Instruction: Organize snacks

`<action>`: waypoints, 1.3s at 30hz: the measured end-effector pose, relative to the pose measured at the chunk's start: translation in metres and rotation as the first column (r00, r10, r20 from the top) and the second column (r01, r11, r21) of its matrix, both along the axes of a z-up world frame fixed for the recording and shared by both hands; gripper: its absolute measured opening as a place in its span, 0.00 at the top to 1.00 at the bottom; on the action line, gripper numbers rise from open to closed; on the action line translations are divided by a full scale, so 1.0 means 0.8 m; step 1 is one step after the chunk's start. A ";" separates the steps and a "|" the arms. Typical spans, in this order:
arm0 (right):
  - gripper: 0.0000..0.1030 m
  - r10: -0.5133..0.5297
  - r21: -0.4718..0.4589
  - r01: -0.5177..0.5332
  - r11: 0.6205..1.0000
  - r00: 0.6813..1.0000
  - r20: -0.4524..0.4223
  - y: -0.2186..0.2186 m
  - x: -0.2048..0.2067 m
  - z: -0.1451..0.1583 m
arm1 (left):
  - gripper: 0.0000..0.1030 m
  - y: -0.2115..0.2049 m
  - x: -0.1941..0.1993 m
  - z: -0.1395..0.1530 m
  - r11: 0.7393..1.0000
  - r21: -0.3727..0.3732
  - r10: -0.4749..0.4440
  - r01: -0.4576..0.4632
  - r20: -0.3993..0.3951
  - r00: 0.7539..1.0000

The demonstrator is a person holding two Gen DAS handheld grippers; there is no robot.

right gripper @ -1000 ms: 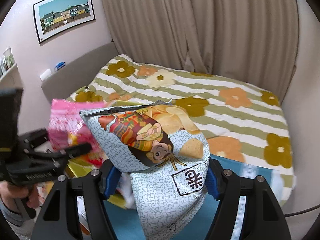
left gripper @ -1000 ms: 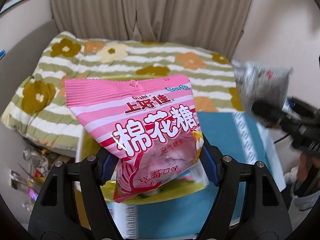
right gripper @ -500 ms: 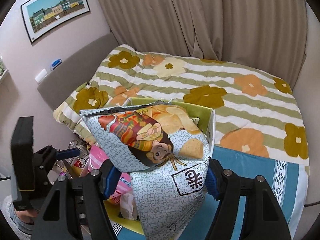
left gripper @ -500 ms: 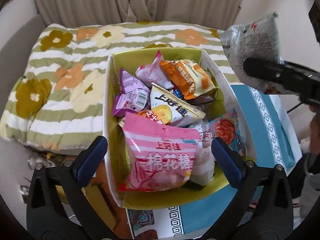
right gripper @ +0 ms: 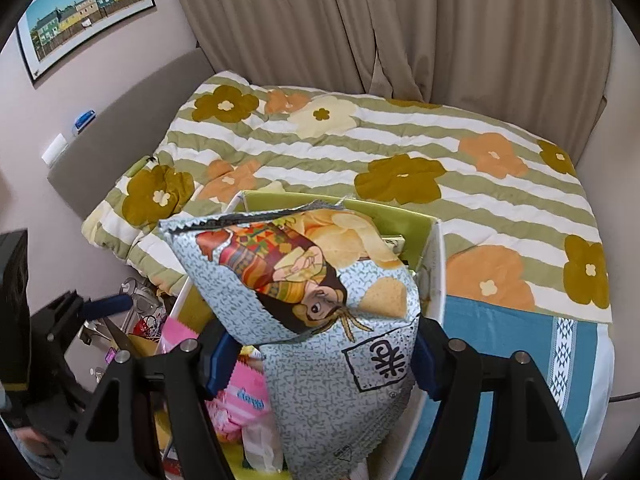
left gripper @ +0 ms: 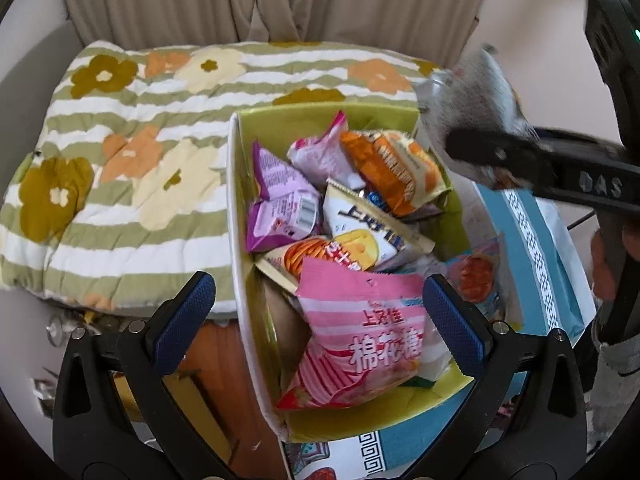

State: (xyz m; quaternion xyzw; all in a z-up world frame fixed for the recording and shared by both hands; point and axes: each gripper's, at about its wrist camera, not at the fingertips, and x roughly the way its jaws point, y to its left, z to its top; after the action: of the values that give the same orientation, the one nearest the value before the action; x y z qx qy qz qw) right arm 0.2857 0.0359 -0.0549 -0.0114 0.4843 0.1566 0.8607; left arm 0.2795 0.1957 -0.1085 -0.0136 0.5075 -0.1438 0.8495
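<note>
A white box with a green inside (left gripper: 236, 208) holds several snack bags. A pink marshmallow bag (left gripper: 360, 336) lies loose at its near end. My left gripper (left gripper: 318, 316) is open and empty above that bag. My right gripper (right gripper: 320, 356) is shut on a grey chip bag (right gripper: 312, 304) with a cartoon man on it, held above the box (right gripper: 436, 264). The chip bag also shows blurred in the left wrist view (left gripper: 476, 116) at the box's far right corner, with the right gripper's finger (left gripper: 504, 156) across it.
The box stands on a blue patterned cloth (left gripper: 536, 248) beside a bed with a flowered striped quilt (left gripper: 132, 152). Curtains (right gripper: 360, 28) hang behind the bed. Clutter (left gripper: 60, 332) lies on the floor to the left of the box.
My left gripper opened and let the pink marshmallow bag fall into the box. My right gripper carried the chip bag closer over the box.
</note>
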 end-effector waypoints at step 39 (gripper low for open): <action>0.02 -0.195 0.013 0.202 0.979 0.918 0.344 -0.175 -0.291 0.140 | 0.00 -0.130 -0.271 0.151 0.990 0.011 0.124 -0.139 0.385 0.915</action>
State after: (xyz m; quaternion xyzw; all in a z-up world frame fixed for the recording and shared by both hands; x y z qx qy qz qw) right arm 0.0526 -0.1041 0.0574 0.0009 0.3269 0.0587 0.9432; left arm 0.0625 0.0919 0.0126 -0.0033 0.3321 -0.0767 0.9401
